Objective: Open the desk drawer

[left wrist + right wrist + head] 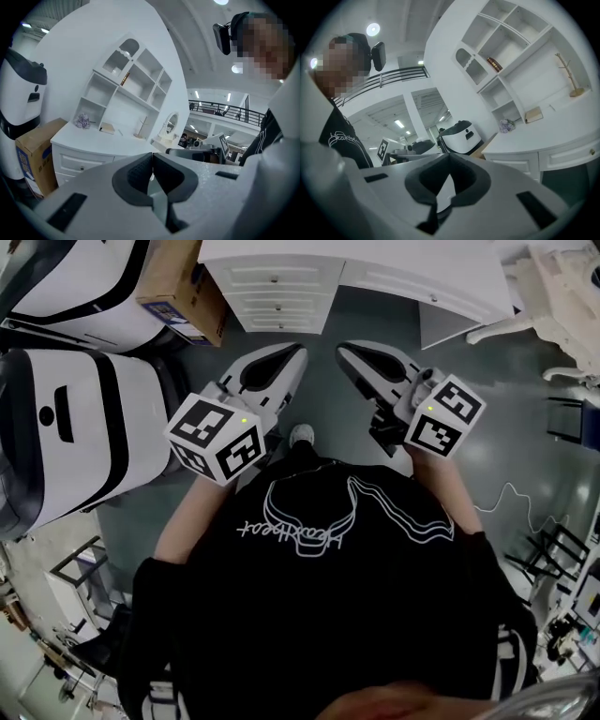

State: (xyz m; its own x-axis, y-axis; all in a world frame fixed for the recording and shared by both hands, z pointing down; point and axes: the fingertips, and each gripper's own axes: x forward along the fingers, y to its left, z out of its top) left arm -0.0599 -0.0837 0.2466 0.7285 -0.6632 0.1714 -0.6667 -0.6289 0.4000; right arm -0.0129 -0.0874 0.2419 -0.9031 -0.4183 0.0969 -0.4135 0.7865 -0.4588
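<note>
While both grippers hang in front of the person's black shirt (309, 615), short of the desk (394, 263), each has its jaws pressed together at the tips with nothing between them. The left gripper (292, 352) and the right gripper (349, 352) sit side by side and apart. Their tips point toward the desk, and their marker cubes are on the side away from it. A shoe (301, 435) shows on the grey floor (328, 320) between them, and a strip of bare floor separates the tips from the desk front.

The drawers (275, 282) are all shut, flush with the white front. They form a stack with small knobs at the end of the desk on the person's left. A longer drawer (412, 285) runs under the top toward the other end. A cardboard box (178, 282) stands just beside the stack end of the desk, and a white-and-black machine (66, 427) stands beyond the box, farther from the desk.

On the desk top rises a white hutch (126, 89) of open shelves. A small bunch of purple flowers (83, 121) sits in its lowest compartment at the stack end. A little wooden stand (140, 129) is farther along the desk top, and an oval mirror (171, 124) is beyond that.
</note>
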